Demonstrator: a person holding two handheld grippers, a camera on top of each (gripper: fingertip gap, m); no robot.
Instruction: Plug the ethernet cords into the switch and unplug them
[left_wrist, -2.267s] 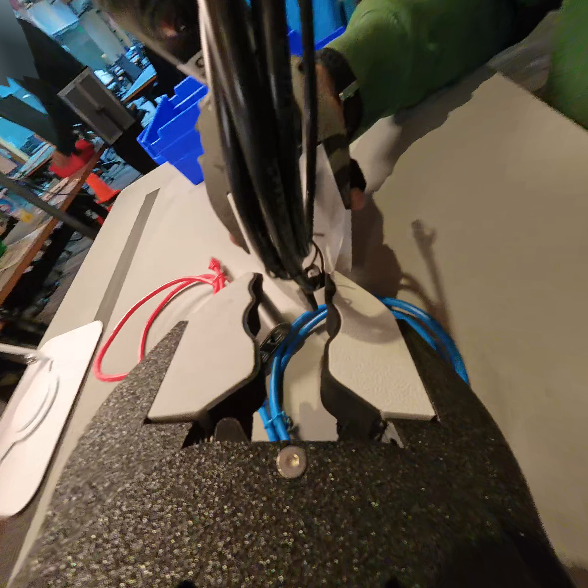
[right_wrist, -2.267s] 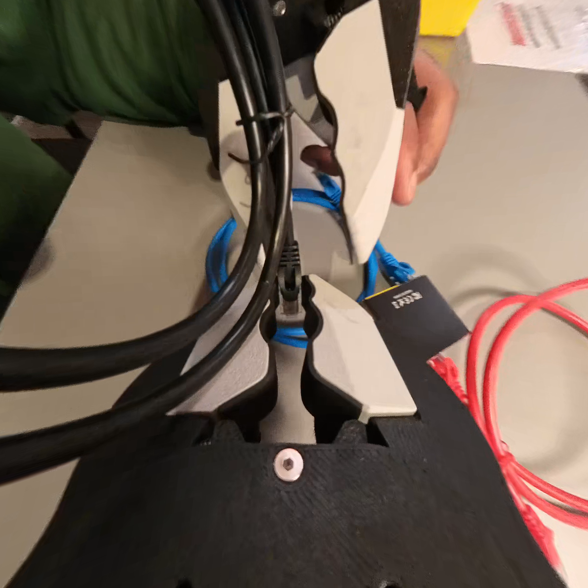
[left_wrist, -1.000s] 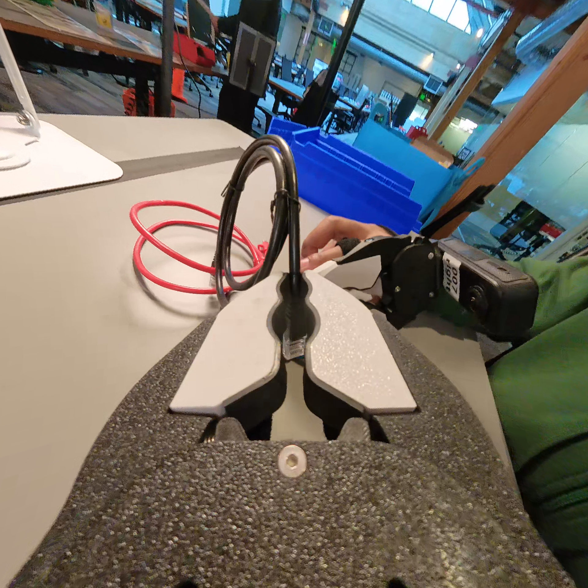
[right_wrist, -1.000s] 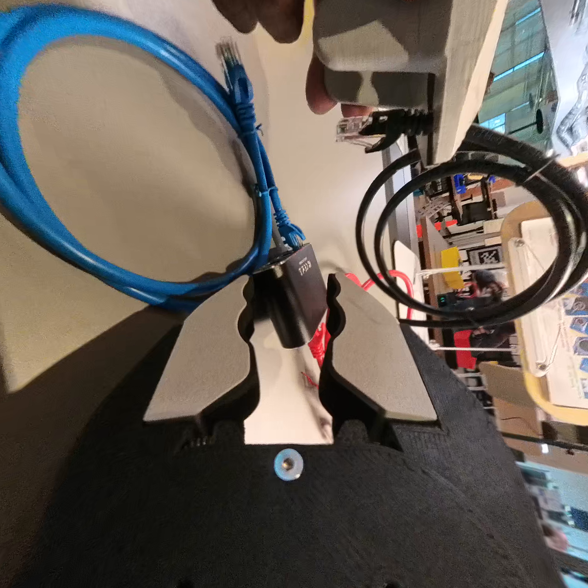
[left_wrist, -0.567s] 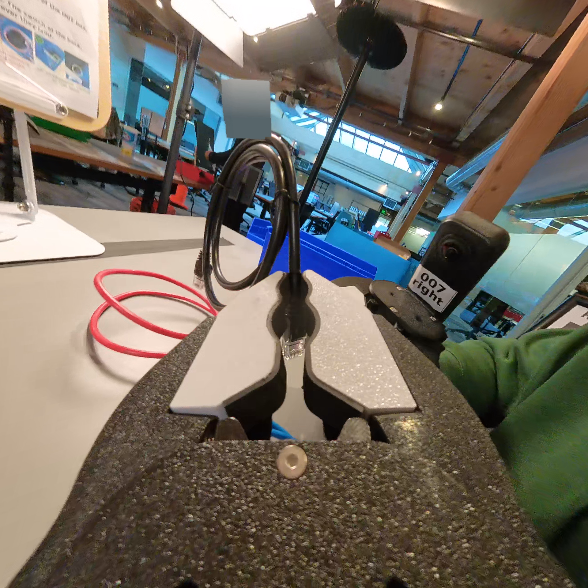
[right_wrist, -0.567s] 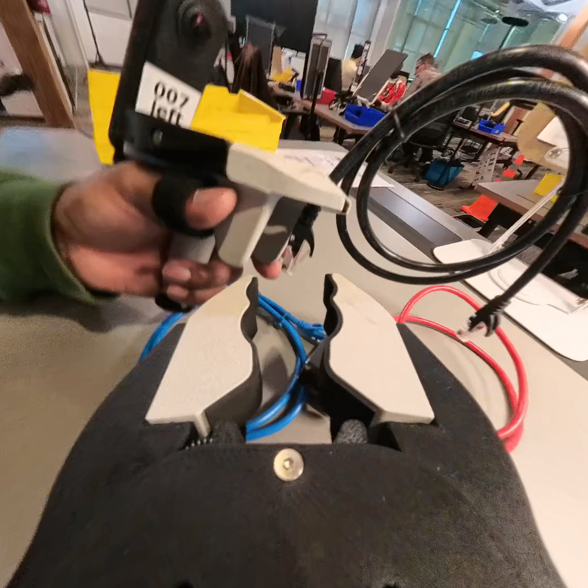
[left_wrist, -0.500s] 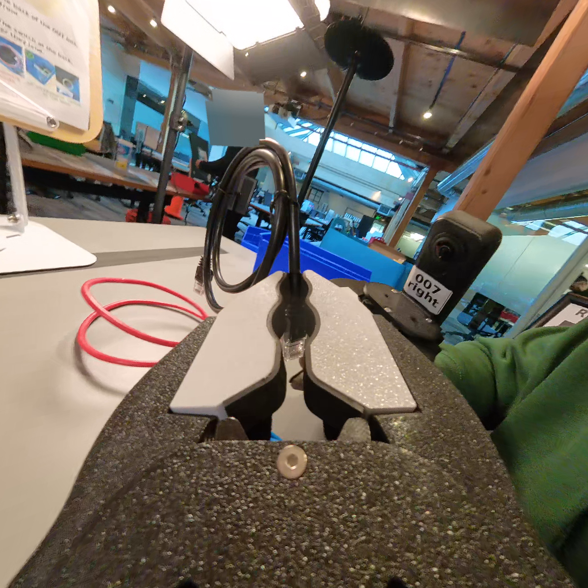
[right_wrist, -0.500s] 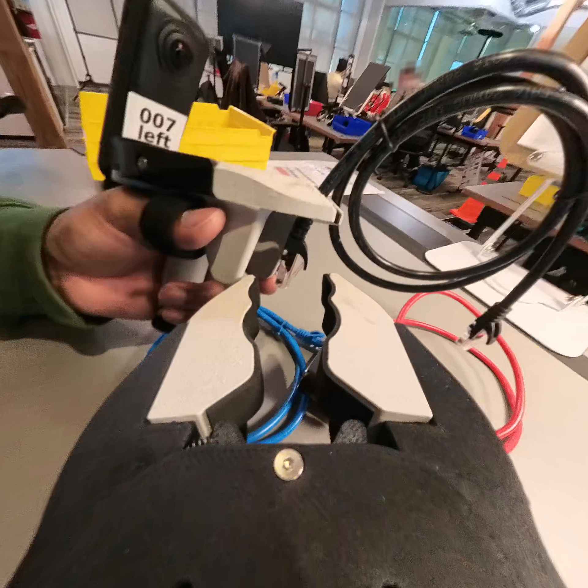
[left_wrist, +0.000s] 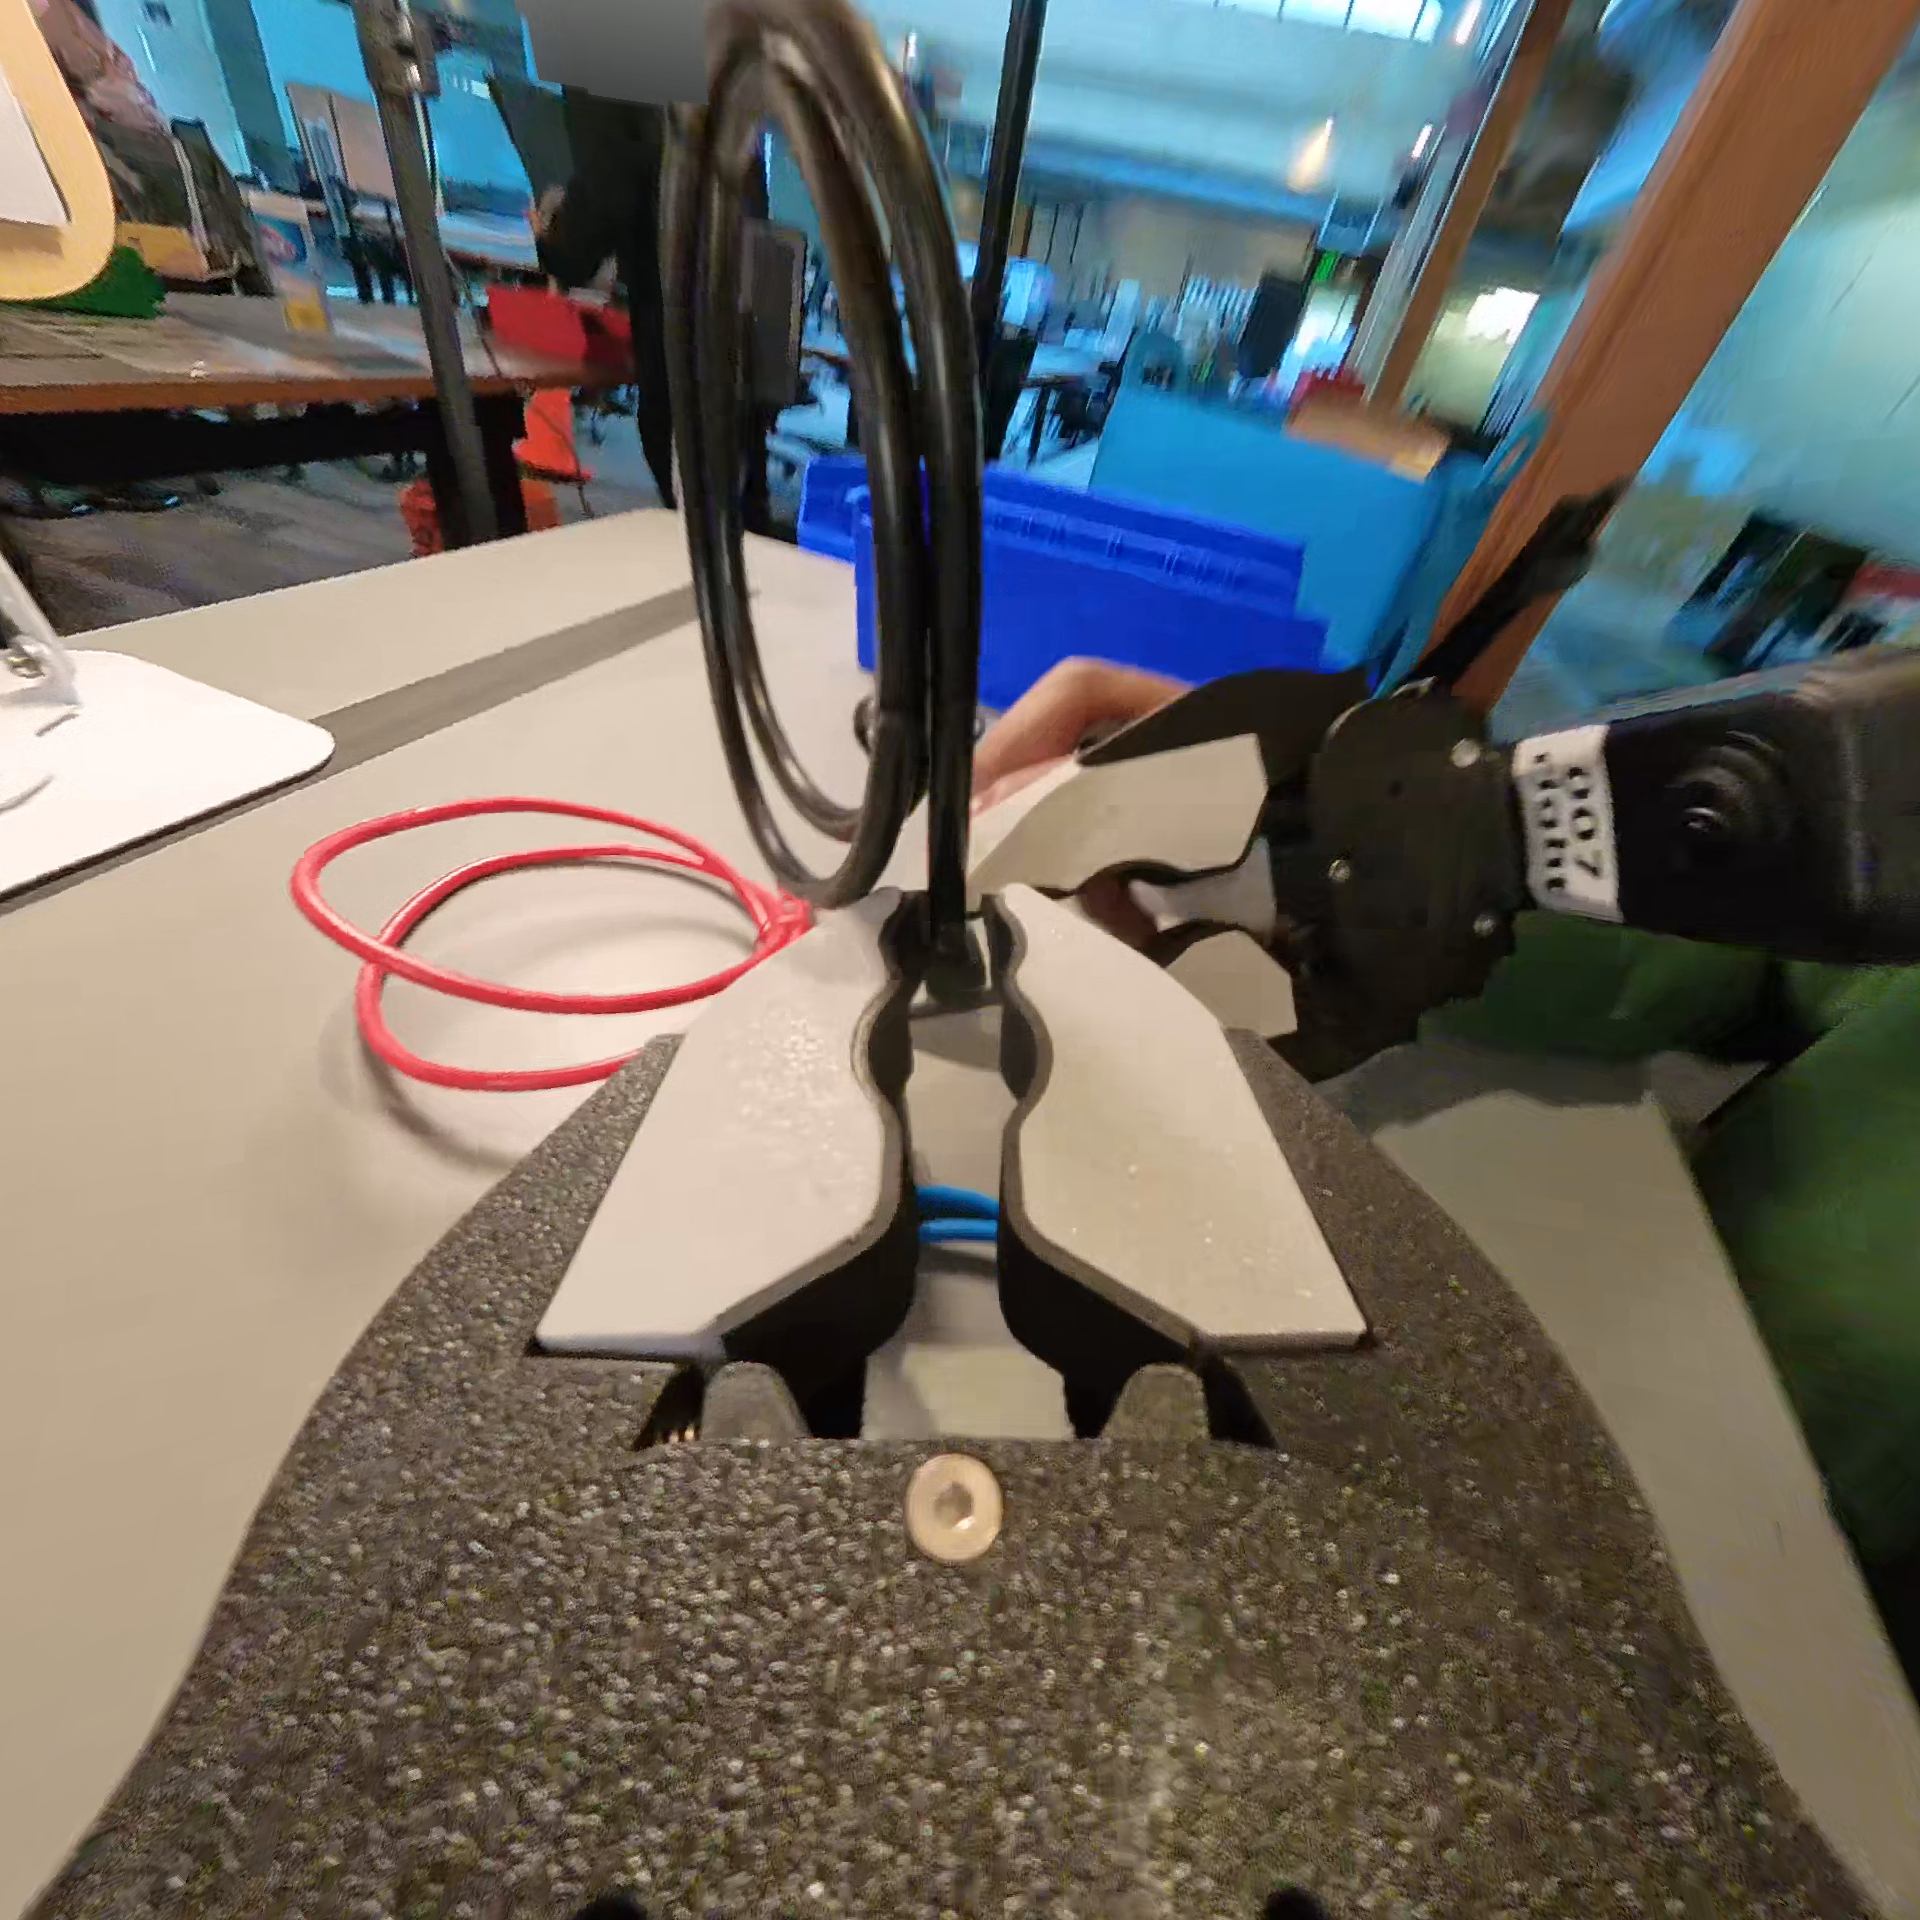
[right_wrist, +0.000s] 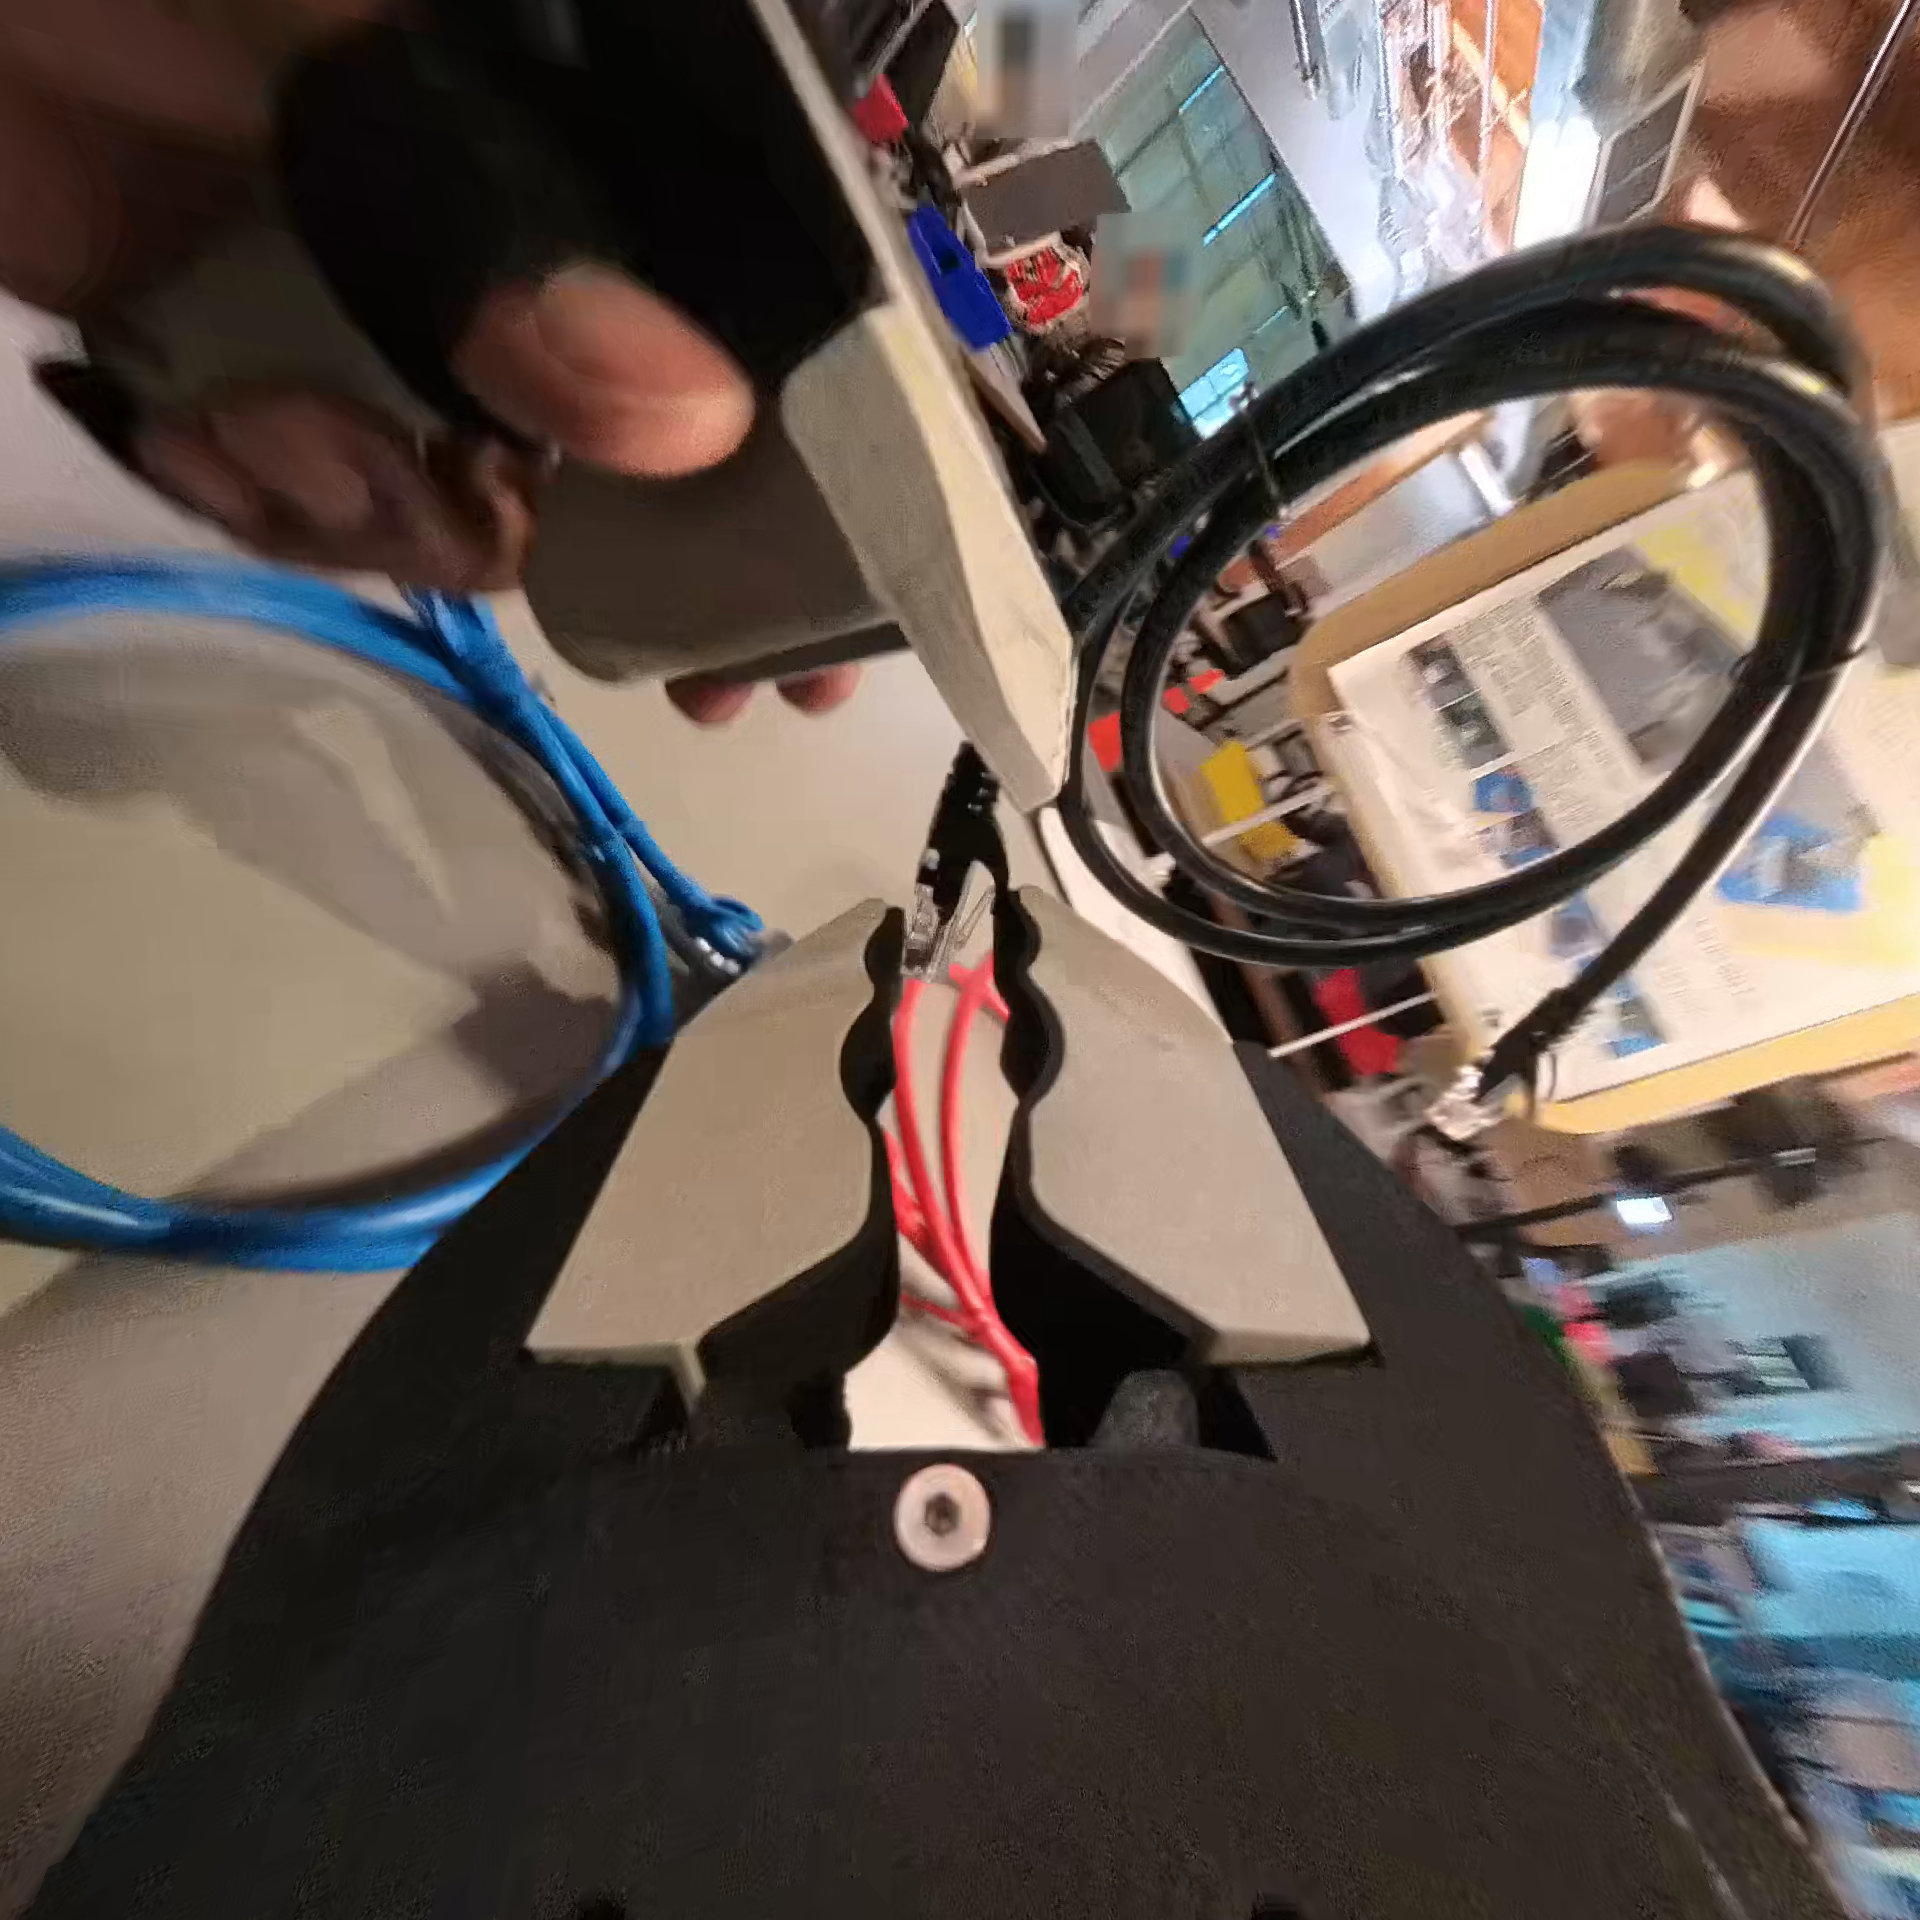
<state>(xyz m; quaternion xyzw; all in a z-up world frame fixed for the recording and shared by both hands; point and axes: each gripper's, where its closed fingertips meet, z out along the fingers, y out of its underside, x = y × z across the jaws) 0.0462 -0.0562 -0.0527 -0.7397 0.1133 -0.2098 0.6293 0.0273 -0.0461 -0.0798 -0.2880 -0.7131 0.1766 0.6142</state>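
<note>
Pinching the black cord (left_wrist: 940, 727), the left gripper's (left_wrist: 948, 940) fingers meet the right gripper's (right_wrist: 940, 925) slightly parted fingers.

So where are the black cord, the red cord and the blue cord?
black cord (right_wrist: 1829, 540): right wrist view, right side of its raised coil.
red cord (left_wrist: 499, 997): left wrist view, near edge of its loop.
blue cord (right_wrist: 634, 914): right wrist view, right bend of coil.
</note>
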